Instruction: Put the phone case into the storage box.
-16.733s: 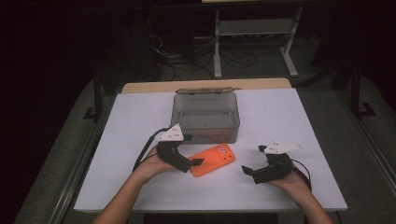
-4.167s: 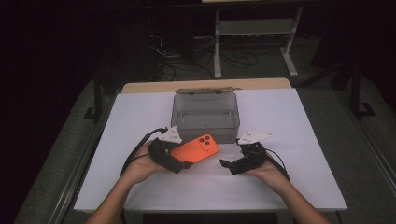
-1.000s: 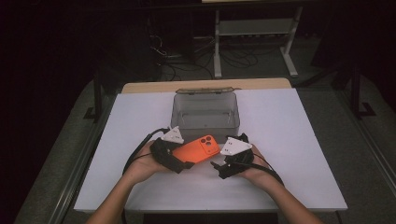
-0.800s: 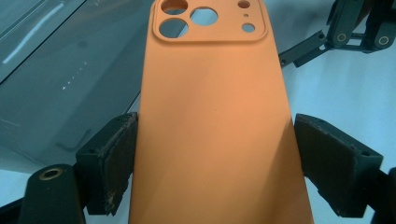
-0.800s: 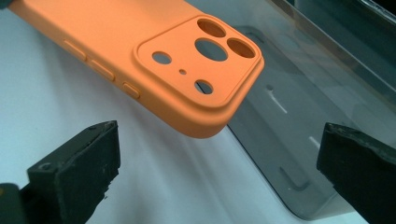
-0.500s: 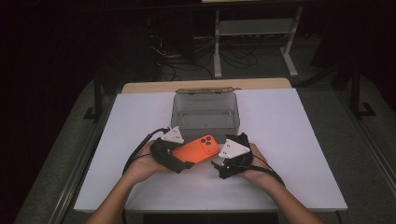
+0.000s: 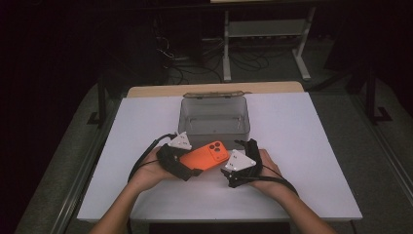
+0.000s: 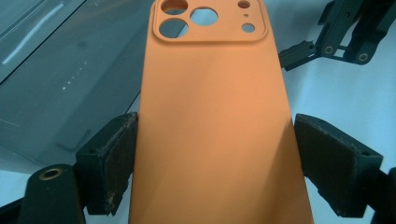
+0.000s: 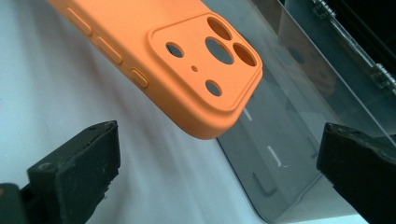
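While the left gripper (image 8: 212, 163) pinches the orange phone case (image 8: 215, 121) by its two long edges, just in front of the clear box (image 7: 214, 117), the handover looks best done slowly — the right gripper (image 9: 219, 172) should slide over the camera-cutout end before any squeeze. Its jaws stand spread wide, the case's corner near them but untouched — apart.

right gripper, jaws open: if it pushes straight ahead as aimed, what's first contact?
Probably the camera end of the orange phone case, held by the left gripper. Right gripper is open just short of it; the clear box lies behind. Depth is uncertain.
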`<state>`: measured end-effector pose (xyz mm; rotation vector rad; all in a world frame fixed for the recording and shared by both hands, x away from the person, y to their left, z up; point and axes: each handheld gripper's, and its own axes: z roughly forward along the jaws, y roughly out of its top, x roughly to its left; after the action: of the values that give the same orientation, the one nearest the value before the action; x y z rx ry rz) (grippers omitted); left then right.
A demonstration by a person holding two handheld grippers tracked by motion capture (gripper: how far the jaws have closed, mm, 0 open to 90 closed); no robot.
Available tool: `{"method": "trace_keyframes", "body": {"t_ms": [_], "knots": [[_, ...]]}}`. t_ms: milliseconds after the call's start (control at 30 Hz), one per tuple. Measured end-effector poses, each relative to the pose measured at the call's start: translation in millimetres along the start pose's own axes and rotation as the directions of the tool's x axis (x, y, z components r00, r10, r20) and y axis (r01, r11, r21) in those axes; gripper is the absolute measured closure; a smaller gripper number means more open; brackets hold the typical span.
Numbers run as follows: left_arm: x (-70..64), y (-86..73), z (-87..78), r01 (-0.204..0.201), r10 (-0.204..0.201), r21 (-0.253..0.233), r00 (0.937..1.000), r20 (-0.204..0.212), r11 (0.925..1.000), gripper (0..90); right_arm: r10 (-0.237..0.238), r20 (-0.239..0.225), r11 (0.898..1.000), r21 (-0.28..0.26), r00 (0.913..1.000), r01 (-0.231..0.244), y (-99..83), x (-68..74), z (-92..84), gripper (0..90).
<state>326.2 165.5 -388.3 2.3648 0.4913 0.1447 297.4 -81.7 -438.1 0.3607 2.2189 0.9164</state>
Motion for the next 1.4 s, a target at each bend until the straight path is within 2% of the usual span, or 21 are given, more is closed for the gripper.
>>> {"method": "trace_keyframes", "body": {"t_ms": [400,933,1233,1400], "knots": [[0.1,0.3,0.0,-0.001,0.001,-0.001,1.0,0.0,1.0,16.6,-0.094,0.052,0.996,0.01,0.9942,0.094,1.9,5.3,0.2,0.0],[-0.1,0.4,0.6,0.0,0.0,0.002,1.0,0.001,1.0,16.6,-0.166,0.101,0.986,0.015,0.9809,0.166,3.0,10.3,-0.7,0.0],[-0.5,0.6,1.1,0.003,-0.003,-0.001,1.0,0.001,1.0,16.6,-0.205,0.131,0.979,0.021,0.97,0.204,4.3,12.9,-1.1,0.0],[-0.6,0.5,1.5,0.005,-0.005,0.001,1.0,0.002,1.0,16.6,-0.234,0.153,0.972,0.024,0.9601,0.233,5.2,13.6,-2.1,0.0]]}}
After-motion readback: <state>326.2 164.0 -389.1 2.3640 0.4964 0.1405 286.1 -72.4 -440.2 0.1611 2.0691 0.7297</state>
